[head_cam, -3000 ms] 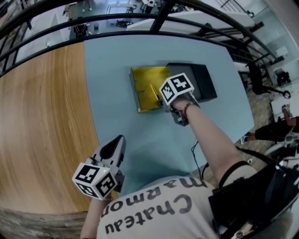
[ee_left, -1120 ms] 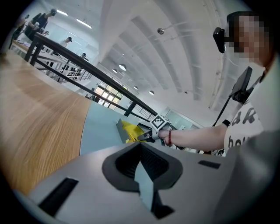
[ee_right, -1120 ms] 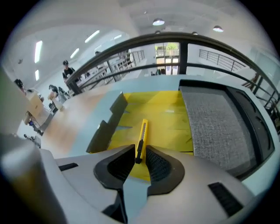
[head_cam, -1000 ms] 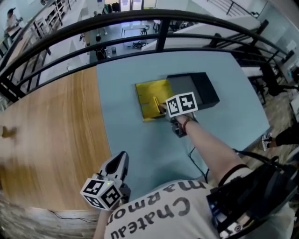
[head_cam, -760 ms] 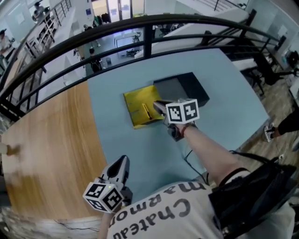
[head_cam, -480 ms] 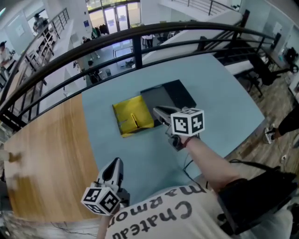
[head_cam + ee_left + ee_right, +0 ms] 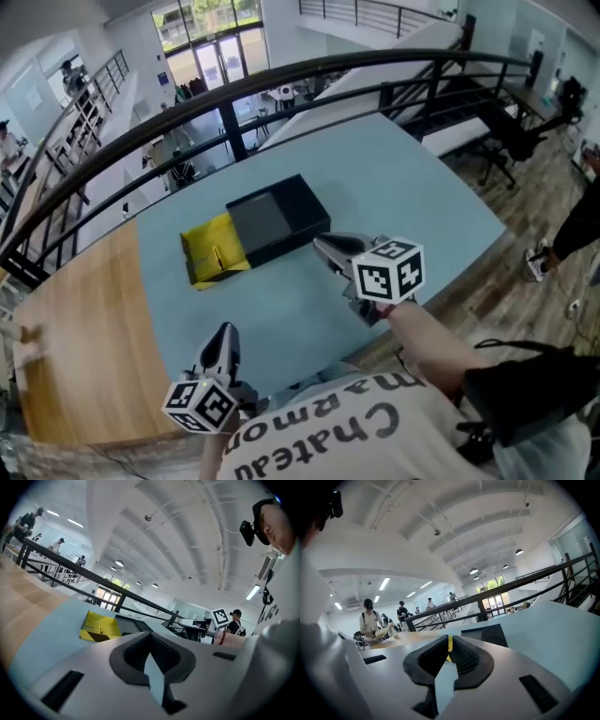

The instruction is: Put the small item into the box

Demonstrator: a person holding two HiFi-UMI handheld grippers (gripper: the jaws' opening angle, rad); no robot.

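A black box (image 7: 273, 221) lies on the pale blue table (image 7: 412, 178), its left end against a flat yellow tray (image 7: 208, 250). A small yellow strip (image 7: 217, 256) sits on that tray. My right gripper (image 7: 325, 248) is shut and hovers off the black box's near right corner, apart from it and holding nothing. In the right gripper view the black box (image 7: 490, 634) shows just past the right gripper (image 7: 450, 640), with a sliver of yellow behind the pads. My left gripper (image 7: 223, 338) is shut and empty near the table's front edge. Its own view shows the left gripper (image 7: 151, 637), the yellow tray (image 7: 99, 629) and the black box (image 7: 133, 624) ahead.
A wooden surface (image 7: 75, 328) adjoins the blue table on the left. A black railing (image 7: 281, 80) runs behind the table, with an open hall below it. People (image 7: 370, 620) stand in the distance. An office chair (image 7: 511, 141) stands at the right.
My right gripper has drawn back from the yellow tray toward me and now hangs beside the black box. The head view has tilted up. The left gripper stays put.
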